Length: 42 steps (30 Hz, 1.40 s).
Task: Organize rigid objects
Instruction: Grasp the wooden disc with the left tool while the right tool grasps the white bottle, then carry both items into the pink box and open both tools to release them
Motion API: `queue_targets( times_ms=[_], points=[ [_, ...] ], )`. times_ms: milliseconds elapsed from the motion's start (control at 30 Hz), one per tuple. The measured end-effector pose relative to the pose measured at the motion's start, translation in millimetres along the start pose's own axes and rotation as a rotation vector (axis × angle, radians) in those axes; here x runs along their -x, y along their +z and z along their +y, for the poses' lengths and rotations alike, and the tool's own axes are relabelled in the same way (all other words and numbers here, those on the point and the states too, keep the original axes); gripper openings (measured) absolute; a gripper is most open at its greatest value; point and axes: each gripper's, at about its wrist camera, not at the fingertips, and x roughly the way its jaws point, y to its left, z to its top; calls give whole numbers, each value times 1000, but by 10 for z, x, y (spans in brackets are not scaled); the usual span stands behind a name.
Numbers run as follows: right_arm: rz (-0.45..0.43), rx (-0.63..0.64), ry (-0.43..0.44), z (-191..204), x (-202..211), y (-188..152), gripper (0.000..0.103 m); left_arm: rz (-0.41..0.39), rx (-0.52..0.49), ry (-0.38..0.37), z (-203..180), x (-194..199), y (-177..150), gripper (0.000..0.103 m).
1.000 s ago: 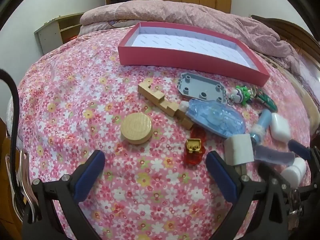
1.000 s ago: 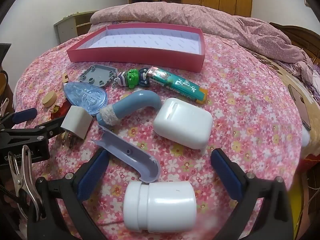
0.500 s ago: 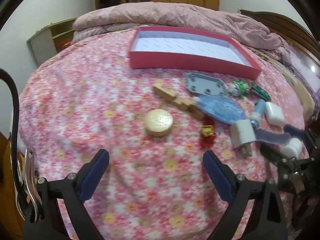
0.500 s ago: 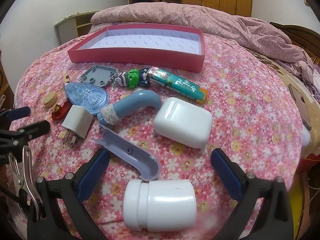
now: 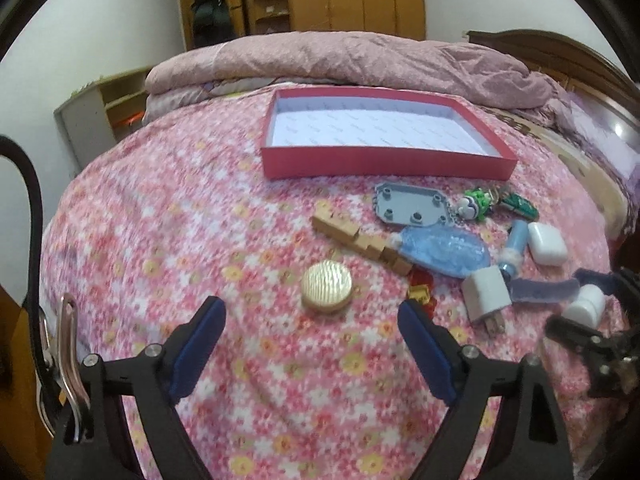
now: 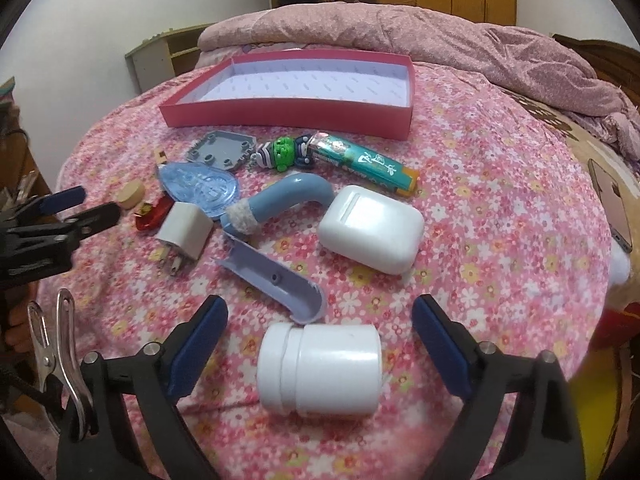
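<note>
A red tray point(image 5: 384, 162) point(image 6: 288, 114) with a white floor lies far back on the flowered bedspread. My left gripper point(image 5: 312, 320) has its jaws closing; a round wooden disc point(image 5: 327, 287) lies just beyond the gap, untouched. Behind it are a stepped wooden block point(image 5: 360, 238), a blue clear shell point(image 5: 444, 252), a grey plate point(image 5: 412, 206) and a white charger point(image 5: 486, 294). My right gripper point(image 6: 320, 320) is also closing, with a white jar point(image 6: 320, 368) on its side between the jaws, pads clear of it. A white case point(image 6: 372, 228), a blue curved tube point(image 6: 284, 204) and a lilac half-shell point(image 6: 276, 280) lie beyond.
A green toothpaste tube point(image 6: 364, 162), a green toy figure point(image 6: 282, 154) and a small red piece point(image 6: 154, 212) lie among the clutter. A rumpled pink quilt point(image 5: 360, 56) is heaped behind the tray. A phone point(image 6: 612, 204) rests at the right edge. A shelf point(image 5: 104, 116) stands at the left.
My left gripper pulled back and rose, so the disc and clutter look farther off, and it swung to face the disc. Both grippers' jaws have narrowed slightly. The right view is almost unchanged.
</note>
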Motion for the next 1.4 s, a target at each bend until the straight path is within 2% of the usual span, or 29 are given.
queue_targets(
  times_ms=[100, 300, 533, 633, 700, 800, 867, 1000, 1067, 1233, 1400],
  points=[
    [2, -20, 22, -32, 41, -10, 94, 0, 0, 1, -20, -97, 16, 79],
    [2, -30, 41, -39, 83, -1, 92, 28, 40, -38, 21, -270, 3, 75],
    [23, -14, 23, -20, 183, -54, 91, 9, 55, -48, 28, -294, -12, 72],
    [21, 5, 4, -1, 253, -108, 91, 0, 57, -54, 36, -285, -35, 62],
    [22, 14, -4, 8, 266, -137, 91, -1, 62, -66, 42, -269, -38, 48],
    [37, 5, 7, -10, 239, -153, 83, 0, 76, -82, 75, -246, -42, 37],
    [48, -2, 13, -20, 213, -163, 77, 3, 83, -96, 98, -233, -37, 34],
    [69, -6, 33, -25, 153, -172, 63, 6, 79, -106, 97, -196, -26, 33],
    [62, -8, 24, -33, 152, -167, 49, 2, 80, -114, 92, -161, -12, 33],
    [56, -30, 47, -81, 164, -157, 48, -24, 74, -126, 81, -39, 62, 33],
    [27, -36, 80, -138, 276, 3, 48, -53, 67, -140, 78, 74, 230, 33]
  ],
)
